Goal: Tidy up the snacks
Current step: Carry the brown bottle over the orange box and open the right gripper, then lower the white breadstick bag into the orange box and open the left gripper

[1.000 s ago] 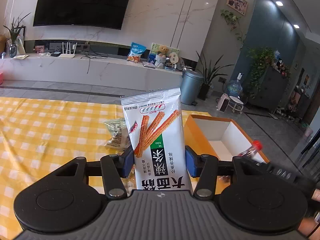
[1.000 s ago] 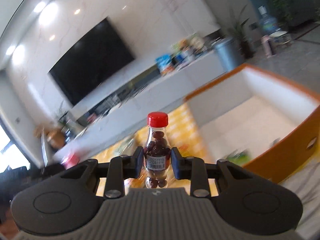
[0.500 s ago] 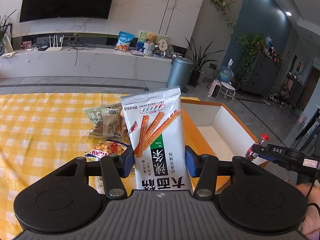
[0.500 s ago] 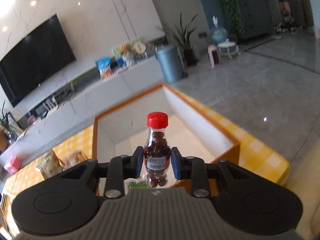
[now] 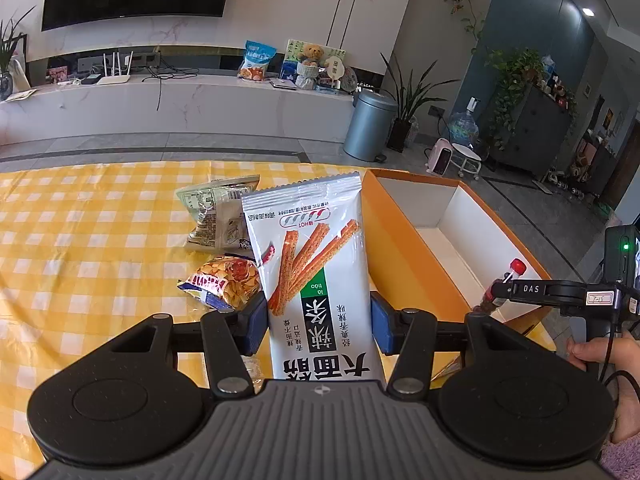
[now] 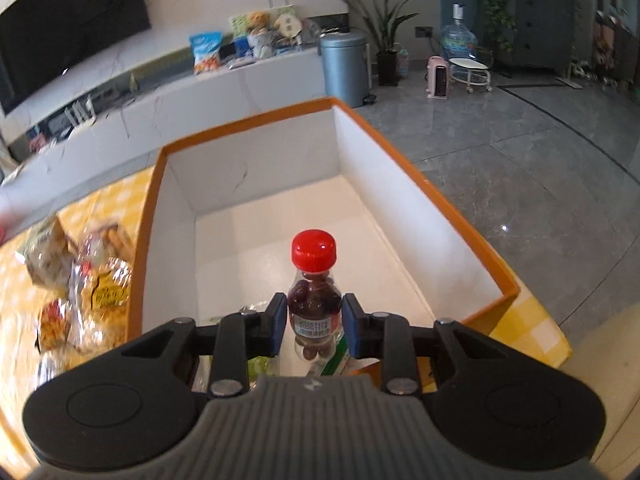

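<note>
We hold a claw in each hand above a bench (image 5: 80, 240) covered in a yellow checked cloth, sorting snacks into an open orange box (image 6: 400, 148) with white inner walls. The left claw (image 5: 318, 316) is clamped on the lower half of a tall white packet of spicy sticks (image 5: 308, 248), gripping it upright by its two side edges, likely so it can go into the box standing. The right claw (image 6: 314, 318) is clamped on a small clear bottle (image 6: 314, 300) of dark round sweets with a red cap, its pads pressing the waist of the bottle so the cap stays up. The bottle hangs over the near end of the box, apparently ready to be lowered inside, where something green already lies. Three loose snack bags (image 5: 218, 216) wait on the cloth just left of the box.
</note>
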### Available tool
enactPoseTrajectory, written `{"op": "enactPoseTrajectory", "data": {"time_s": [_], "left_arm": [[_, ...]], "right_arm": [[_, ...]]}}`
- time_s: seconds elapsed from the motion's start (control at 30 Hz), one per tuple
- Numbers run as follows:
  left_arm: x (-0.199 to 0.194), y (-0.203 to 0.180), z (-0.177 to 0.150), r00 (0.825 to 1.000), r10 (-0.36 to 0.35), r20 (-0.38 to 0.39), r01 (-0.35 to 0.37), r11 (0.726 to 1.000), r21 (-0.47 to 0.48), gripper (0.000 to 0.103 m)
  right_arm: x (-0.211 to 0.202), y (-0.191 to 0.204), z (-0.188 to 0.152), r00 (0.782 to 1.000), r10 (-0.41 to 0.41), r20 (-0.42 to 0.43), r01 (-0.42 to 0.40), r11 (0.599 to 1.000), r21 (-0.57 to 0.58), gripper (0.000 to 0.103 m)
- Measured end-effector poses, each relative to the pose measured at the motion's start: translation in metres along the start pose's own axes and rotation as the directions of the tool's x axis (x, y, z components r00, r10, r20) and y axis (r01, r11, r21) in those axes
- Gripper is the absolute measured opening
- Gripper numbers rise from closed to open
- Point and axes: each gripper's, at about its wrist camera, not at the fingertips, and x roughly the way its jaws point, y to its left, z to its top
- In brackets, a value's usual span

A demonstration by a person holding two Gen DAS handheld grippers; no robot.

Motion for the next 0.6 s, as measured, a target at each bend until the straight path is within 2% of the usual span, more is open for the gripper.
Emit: {"op": "enactPoseTrajectory", "data": {"time_s": [0.17,0.27,0.33,0.37,0.4,0.47,0.53,0.57,0.6], "left_arm": [[0.001,0.004,0.002,1.0,0.009,-0.005,-0.009,1.0,-0.011,0.059],[0.001,0.006,0.002,1.0,0.019,-0.006,-0.019,1.0,-0.015,0.059],[0.0,0.006,0.002,1.0,0.025,-0.007,-0.026,0.999,-0.021,0.059],[0.0,0.006,0.002,1.0,0.029,-0.007,-0.029,0.999,-0.024,0.059],[-0.001,0.006,0.003,0.999,0.031,-0.006,-0.031,0.999,-0.025,0.059],[-0.002,0.002,0.003,0.999,0.032,-0.003,-0.032,0.999,-0.02,0.059],[-0.004,-0.001,0.003,1.0,0.03,0.003,-0.03,0.999,-0.012,0.059],[-0.004,-0.004,0.003,1.0,0.026,0.006,-0.026,1.0,-0.007,0.059],[-0.003,-0.007,0.003,1.0,0.02,0.008,-0.02,1.0,-0.002,0.059]], "right_arm": [[0.003,0.008,-0.001,0.999,0.038,-0.036,-0.04,0.997,-0.064,0.028],[0.004,0.013,-0.002,0.999,0.0,-0.034,-0.003,0.996,-0.086,0.03],[0.002,0.015,-0.002,1.0,0.011,-0.02,-0.013,0.997,-0.078,0.044],[-0.001,0.014,-0.003,1.0,0.028,-0.006,-0.028,0.997,-0.072,0.055],[-0.004,0.014,-0.005,0.999,0.042,0.015,-0.041,0.998,-0.057,0.071],[-0.014,0.007,-0.008,0.994,0.058,0.091,-0.058,0.998,-0.007,0.086],[-0.029,-0.006,-0.013,0.977,0.073,0.2,-0.087,0.994,0.066,0.088],[-0.036,-0.014,-0.015,0.965,0.082,0.25,-0.114,0.987,0.115,0.095],[-0.041,-0.023,-0.019,0.953,0.089,0.29,-0.141,0.977,0.161,0.097]]}}
